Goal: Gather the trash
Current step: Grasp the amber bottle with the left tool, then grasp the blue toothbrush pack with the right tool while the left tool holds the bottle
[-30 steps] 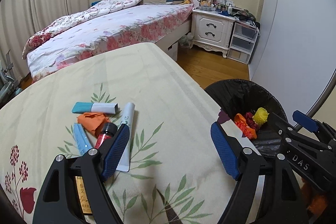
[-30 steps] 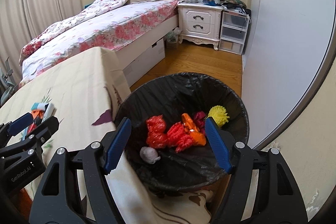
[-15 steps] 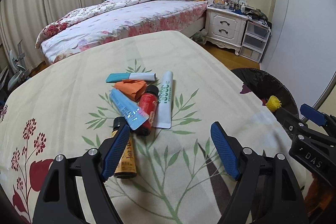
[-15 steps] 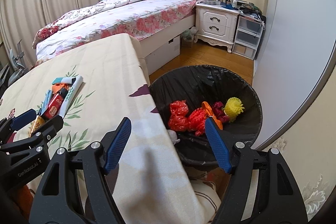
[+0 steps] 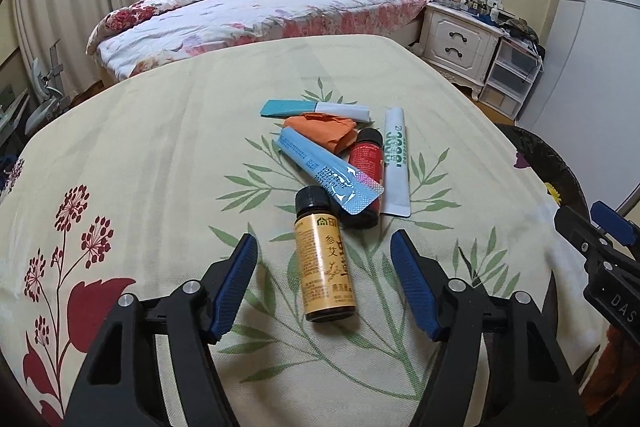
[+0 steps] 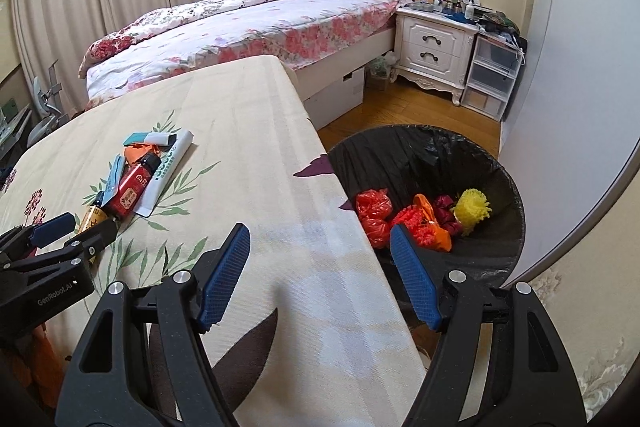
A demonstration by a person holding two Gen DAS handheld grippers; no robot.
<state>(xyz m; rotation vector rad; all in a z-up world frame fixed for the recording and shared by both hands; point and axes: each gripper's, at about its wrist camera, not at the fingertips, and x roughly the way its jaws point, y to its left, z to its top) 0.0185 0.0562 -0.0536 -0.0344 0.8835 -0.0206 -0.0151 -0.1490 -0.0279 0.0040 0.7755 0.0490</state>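
A pile of trash lies on the floral tablecloth [image 5: 160, 155]: a yellow bottle [image 5: 325, 259], a red bottle [image 5: 364, 163], a blue sachet [image 5: 328, 175], a white tube [image 5: 396, 163], orange paper [image 5: 324, 131] and a teal-white wrapper [image 5: 312, 108]. My left gripper [image 5: 323, 279] is open, its fingers on either side of the yellow bottle, not touching it. My right gripper [image 6: 318, 277] is open and empty over the table's right edge. The black-lined bin [image 6: 492, 163] beside the table holds red, orange and yellow trash [image 6: 420, 223].
A bed [image 5: 260, 11] stands beyond the table. A white nightstand [image 6: 434, 47] and plastic drawers [image 6: 494, 75] stand at the back right on wooden floor. A white wall panel [image 6: 580, 87] is right of the bin.
My left gripper has swung left from the bin side and come in over the trash pile, now straddling the yellow bottle. My right gripper has moved left from above the bin to the table edge.
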